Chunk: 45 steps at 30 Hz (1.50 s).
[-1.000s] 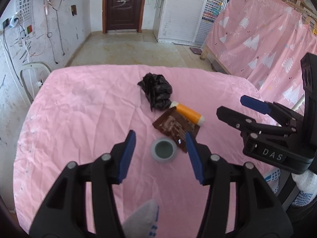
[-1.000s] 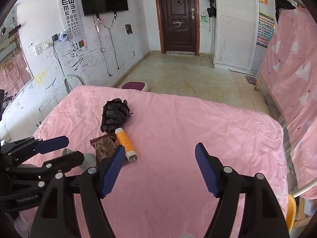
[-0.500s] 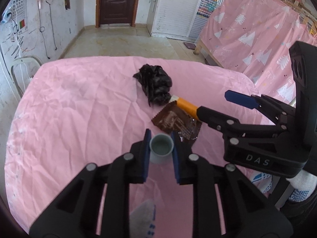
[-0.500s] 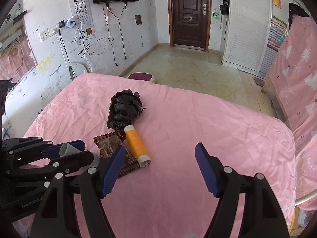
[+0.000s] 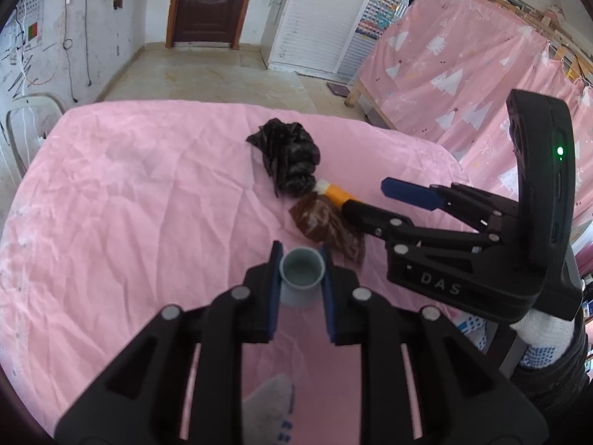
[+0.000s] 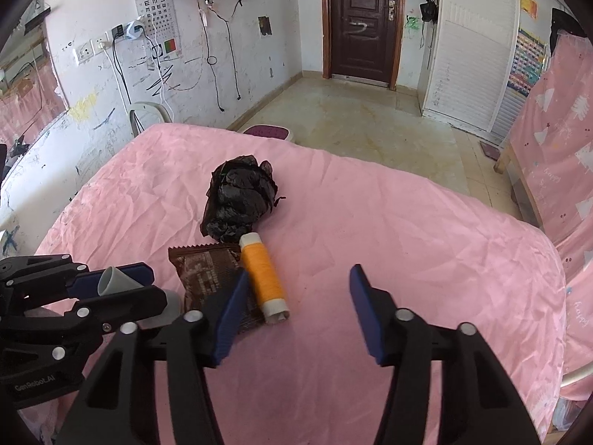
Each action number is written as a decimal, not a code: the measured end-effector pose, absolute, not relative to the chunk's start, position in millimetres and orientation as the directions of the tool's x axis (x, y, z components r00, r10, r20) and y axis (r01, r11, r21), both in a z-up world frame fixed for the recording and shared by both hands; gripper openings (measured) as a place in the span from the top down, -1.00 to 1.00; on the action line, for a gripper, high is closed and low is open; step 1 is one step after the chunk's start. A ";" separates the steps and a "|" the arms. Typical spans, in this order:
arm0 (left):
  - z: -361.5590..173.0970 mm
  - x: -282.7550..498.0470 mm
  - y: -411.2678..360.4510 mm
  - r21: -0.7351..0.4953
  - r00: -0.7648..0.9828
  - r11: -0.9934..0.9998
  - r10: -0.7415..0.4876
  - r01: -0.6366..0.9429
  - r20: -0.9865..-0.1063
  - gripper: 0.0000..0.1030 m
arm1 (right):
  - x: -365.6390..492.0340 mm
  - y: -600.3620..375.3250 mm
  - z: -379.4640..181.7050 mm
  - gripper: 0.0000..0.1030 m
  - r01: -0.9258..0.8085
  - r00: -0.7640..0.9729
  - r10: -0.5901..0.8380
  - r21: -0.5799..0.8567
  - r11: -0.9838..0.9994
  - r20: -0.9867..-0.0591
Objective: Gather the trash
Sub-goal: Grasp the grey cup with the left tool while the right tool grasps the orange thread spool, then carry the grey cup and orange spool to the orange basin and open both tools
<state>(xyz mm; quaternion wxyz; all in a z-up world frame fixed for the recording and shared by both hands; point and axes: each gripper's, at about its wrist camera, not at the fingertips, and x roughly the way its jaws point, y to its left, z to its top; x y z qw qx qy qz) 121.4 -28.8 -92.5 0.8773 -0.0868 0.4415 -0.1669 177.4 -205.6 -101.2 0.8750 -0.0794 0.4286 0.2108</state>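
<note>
My left gripper (image 5: 299, 278) is shut on a small grey cup (image 5: 301, 273) and holds it just above the pink table (image 5: 129, 204); the cup also shows in the right wrist view (image 6: 115, 280). A crumpled black bag (image 6: 241, 198), an orange thread spool (image 6: 264, 278) and a brown wrapper (image 6: 207, 272) lie together mid-table. My right gripper (image 6: 296, 307) is open and empty, hovering just right of the spool. In the left wrist view the bag (image 5: 289, 161), spool (image 5: 335, 193) and wrapper (image 5: 326, 226) lie beyond the cup, partly behind the right gripper (image 5: 374, 194).
A white plastic chair (image 6: 150, 115) stands at the table's far left corner. A pink curtain (image 5: 463, 74) hangs on the right. The tiled floor (image 6: 352, 118) lies beyond the table's far edge.
My left gripper closed on the grey cup and lifted it off the cloth. My right gripper moved slightly nearer the spool and stayed open.
</note>
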 end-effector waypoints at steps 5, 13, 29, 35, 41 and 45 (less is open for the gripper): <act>-92.6 120.5 -25.7 -0.293 0.558 0.930 -0.367 0.221 -0.744 0.65 | 175.4 -199.6 -102.1 0.68 -0.468 0.526 0.326 0.053 0.882 -0.785; -92.1 122.7 -27.3 -0.304 0.563 0.927 -0.375 0.220 -0.737 0.65 | 170.9 -196.3 -106.8 0.90 -0.488 0.510 0.339 0.058 0.871 -0.790; -71.7 105.3 -16.3 -0.282 0.618 0.938 -0.345 0.201 -0.706 0.66 | 155.1 -223.5 -83.8 0.92 -0.447 0.563 0.356 0.088 0.890 -0.746; -50.1 94.6 -21.4 -0.252 0.648 0.945 -0.326 0.209 -0.688 0.66 | 143.2 -240.2 -72.3 0.92 -0.426 0.591 0.358 0.097 0.899 -0.723; -25.8 78.8 -46.9 -0.209 0.677 0.944 -0.328 0.253 -0.659 0.65 | 128.0 -261.1 -60.7 0.92 -0.405 0.624 0.357 0.102 0.908 -0.695; -12.2 69.8 -68.5 -0.181 0.686 0.940 -0.335 0.289 -0.645 0.65 | 116.9 -280.8 -54.8 0.92 -0.381 0.647 0.351 0.112 0.918 -0.677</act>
